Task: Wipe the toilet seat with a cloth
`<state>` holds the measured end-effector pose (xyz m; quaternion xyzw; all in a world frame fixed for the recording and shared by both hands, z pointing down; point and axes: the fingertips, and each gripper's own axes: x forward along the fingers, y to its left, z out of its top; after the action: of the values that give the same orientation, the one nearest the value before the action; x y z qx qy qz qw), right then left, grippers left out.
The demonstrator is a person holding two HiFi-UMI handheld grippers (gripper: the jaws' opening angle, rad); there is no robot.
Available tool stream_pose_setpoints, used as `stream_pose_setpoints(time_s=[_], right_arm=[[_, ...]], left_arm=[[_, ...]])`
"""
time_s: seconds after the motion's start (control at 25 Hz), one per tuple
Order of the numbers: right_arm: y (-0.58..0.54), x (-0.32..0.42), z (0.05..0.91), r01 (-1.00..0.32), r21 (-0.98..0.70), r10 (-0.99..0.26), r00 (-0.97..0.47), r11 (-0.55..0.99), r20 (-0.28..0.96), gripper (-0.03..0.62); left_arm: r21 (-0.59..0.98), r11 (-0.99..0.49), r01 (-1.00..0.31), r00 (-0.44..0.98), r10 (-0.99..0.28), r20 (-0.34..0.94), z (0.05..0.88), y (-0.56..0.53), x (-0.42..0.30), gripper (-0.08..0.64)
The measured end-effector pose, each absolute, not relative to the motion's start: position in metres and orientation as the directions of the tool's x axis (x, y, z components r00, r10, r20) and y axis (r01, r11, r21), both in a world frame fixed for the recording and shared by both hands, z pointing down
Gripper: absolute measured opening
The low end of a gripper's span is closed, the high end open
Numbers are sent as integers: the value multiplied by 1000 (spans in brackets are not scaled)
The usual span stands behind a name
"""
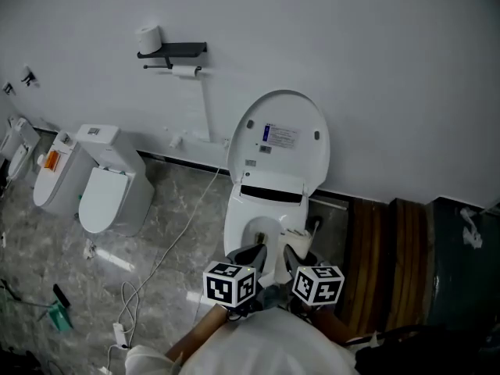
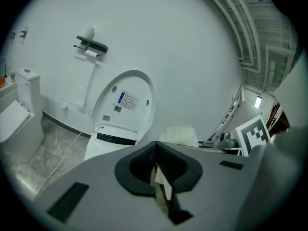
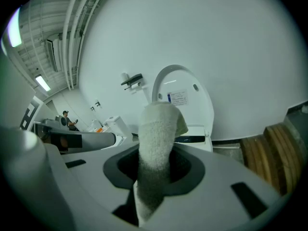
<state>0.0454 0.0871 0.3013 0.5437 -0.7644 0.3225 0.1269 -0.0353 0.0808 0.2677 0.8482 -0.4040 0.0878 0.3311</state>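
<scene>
A white toilet stands against the wall with its lid (image 1: 278, 141) raised; the seat and bowl (image 1: 244, 223) lie just beyond my two grippers. My right gripper (image 1: 300, 255) is shut on a pale terry cloth (image 3: 157, 143), which sticks up from its jaws and hides part of the lid (image 3: 192, 93) in the right gripper view. In the head view the cloth (image 1: 297, 233) hangs over the bowl's right side. My left gripper (image 1: 250, 253) is beside it, jaws shut, holding nothing that I can make out. The left gripper view shows the lid (image 2: 126, 100) and the cloth (image 2: 181, 134).
Two more white toilets (image 1: 111, 186) (image 1: 53, 176) stand at the left. A paper-roll shelf (image 1: 173, 51) hangs on the wall. A white cable (image 1: 168, 247) trails over the marble floor. Brown wooden planks (image 1: 389, 260) lie right of the toilet. A green tool (image 1: 58, 316) lies at lower left.
</scene>
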Motion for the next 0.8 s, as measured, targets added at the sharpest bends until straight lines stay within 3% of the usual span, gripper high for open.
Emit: stream_pose_setpoints(time_s=[0.8], right_arm=[[99,60,301,-927,-322,-762,-348,192,546,94]], left_arm=[[491,-458,-741,663,-612,431,272,92,-21,14]])
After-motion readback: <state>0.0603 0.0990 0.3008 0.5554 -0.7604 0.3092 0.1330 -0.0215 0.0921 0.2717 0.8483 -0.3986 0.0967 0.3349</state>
